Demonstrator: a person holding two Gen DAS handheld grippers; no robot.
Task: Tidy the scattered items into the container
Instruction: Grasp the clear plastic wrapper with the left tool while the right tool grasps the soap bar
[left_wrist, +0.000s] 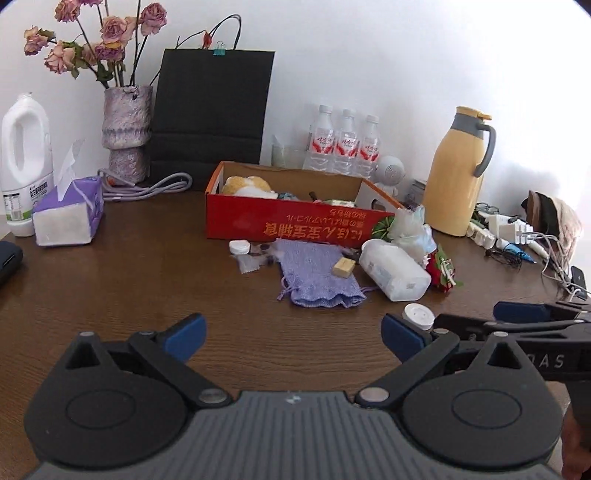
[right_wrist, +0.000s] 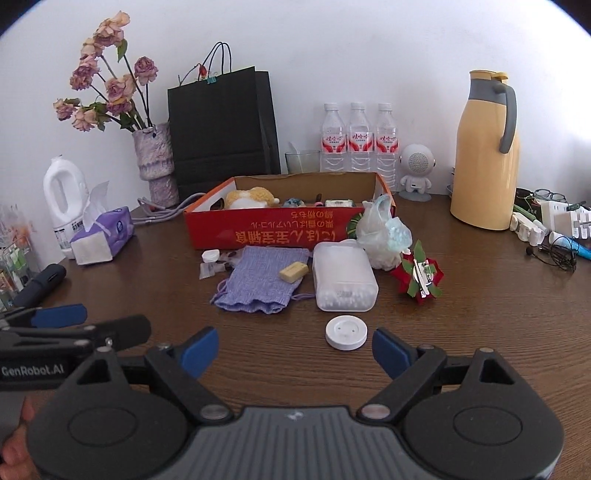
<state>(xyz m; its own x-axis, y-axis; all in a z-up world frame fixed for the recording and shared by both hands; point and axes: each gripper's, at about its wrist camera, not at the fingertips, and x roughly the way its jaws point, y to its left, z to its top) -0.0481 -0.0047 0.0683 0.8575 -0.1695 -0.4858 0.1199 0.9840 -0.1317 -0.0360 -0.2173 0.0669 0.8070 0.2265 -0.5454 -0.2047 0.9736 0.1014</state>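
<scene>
A red cardboard box (right_wrist: 266, 229) (left_wrist: 295, 221) stands mid-table and holds a plush toy (right_wrist: 251, 197) and small items. In front of it lie a purple knit pouch (right_wrist: 258, 284) (left_wrist: 314, 275) with a tan block (right_wrist: 293, 272) on it, a clear cotton-swab box (right_wrist: 343, 277) (left_wrist: 393, 271), a white plastic bag (right_wrist: 384, 232), a red-green bow clip (right_wrist: 419, 275), a contact lens case (right_wrist: 211, 256) and a white round disc (right_wrist: 346, 333) (left_wrist: 418, 315). My right gripper (right_wrist: 295, 350) is open, just short of the disc. My left gripper (left_wrist: 293, 338) is open and empty over bare table.
At the back stand a black paper bag (right_wrist: 221, 129), a vase of dried roses (right_wrist: 155, 162), three water bottles (right_wrist: 360, 138), a yellow thermos (right_wrist: 484, 155) and a small white speaker (right_wrist: 417, 166). A tissue pack (right_wrist: 103, 236) and white jug (right_wrist: 62, 199) sit left; chargers and cables (right_wrist: 554, 229) right.
</scene>
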